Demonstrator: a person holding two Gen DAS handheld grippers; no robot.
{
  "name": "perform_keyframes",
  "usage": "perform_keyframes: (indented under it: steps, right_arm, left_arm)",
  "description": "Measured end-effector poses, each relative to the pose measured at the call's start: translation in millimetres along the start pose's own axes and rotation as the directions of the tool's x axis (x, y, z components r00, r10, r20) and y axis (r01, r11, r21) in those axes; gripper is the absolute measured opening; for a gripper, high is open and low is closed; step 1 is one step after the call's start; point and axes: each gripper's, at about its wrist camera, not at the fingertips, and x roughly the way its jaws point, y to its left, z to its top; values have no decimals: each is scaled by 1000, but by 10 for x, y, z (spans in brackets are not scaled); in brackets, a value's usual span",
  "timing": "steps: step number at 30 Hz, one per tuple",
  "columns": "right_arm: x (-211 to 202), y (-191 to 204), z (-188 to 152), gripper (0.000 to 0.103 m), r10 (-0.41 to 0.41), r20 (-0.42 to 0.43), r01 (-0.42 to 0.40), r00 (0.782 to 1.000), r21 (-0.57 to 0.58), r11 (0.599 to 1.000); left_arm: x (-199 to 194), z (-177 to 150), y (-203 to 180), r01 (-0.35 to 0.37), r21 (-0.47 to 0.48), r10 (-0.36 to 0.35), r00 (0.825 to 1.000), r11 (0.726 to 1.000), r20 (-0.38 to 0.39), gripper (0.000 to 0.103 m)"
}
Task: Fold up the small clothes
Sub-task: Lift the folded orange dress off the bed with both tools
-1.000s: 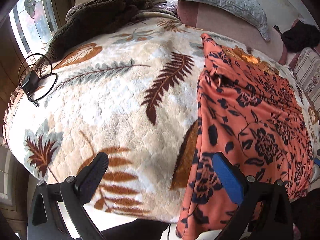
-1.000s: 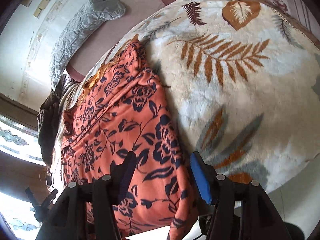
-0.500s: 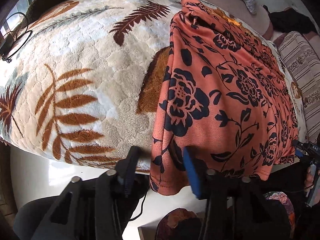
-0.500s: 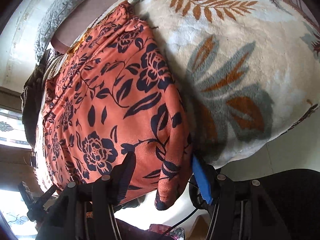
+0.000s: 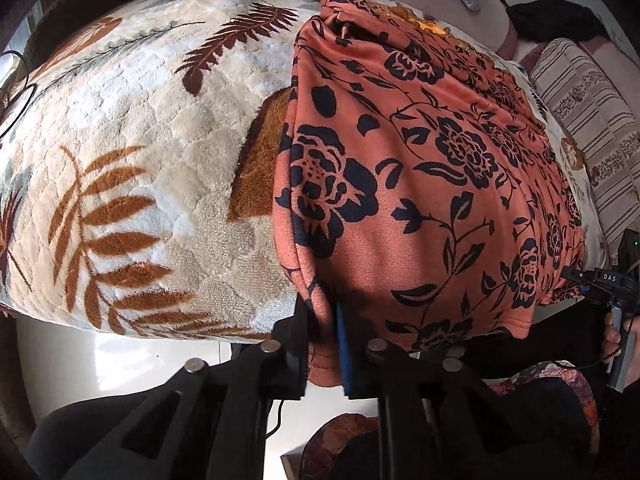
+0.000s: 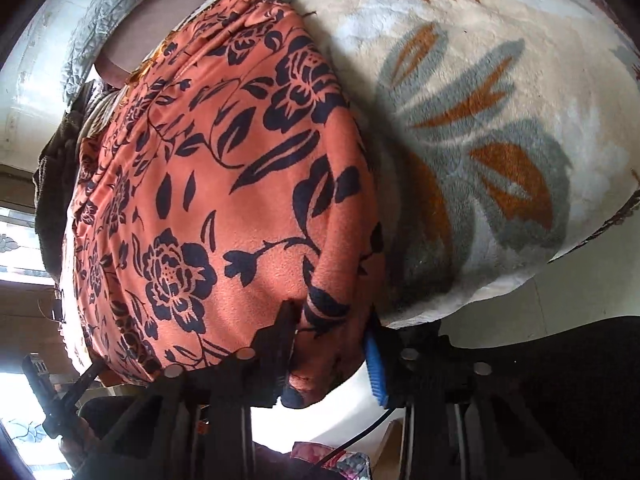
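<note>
i have the left gripper [image 5: 322, 338] clamped on the near corner of the orange floral garment [image 5: 420, 168] spread over the leaf-print blanket [image 5: 132, 152]; right gripper [image 6: 332, 350] jaws closing on its other corner.

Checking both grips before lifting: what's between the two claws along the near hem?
Only the orange floral garment itself, its hem hanging off the leaf-print blanket; the left wrist view shows the right claw at the far corner.

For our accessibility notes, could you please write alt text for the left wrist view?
The left gripper is shut on the near hem corner of an orange garment with dark flowers, which lies spread on a cream leaf-patterned blanket.
</note>
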Motion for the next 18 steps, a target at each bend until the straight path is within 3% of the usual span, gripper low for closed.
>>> perform_keyframes:
  steps: [1,5,10,14,18]
  right_arm:
    - [-24,5,-58,14,0,1,0,1000,-13,1000]
    - [-152,93,-157,8,7,20,-6,1000,-52,999]
    - [-499,45,-136,7,180,75,-178,981,-32,983]
    - [-809,72,-65,7,353,127,-350,927,-44,936]
    - [-1054,209,119,7,459,168,-452,872,-80,888]
  left_arm:
    - [-9,36,40,24,-8,-24,1000,1000,3,7]
    - [-147,90,107,72,5,-72,997,997,30,6]
    - [-340,190,82,146,13,-147,986,989,80,6]
    - [-497,285,38,223,23,-224,967,975,120,6]
    - [-733,519,-13,296,46,-300,942,954,151,6]
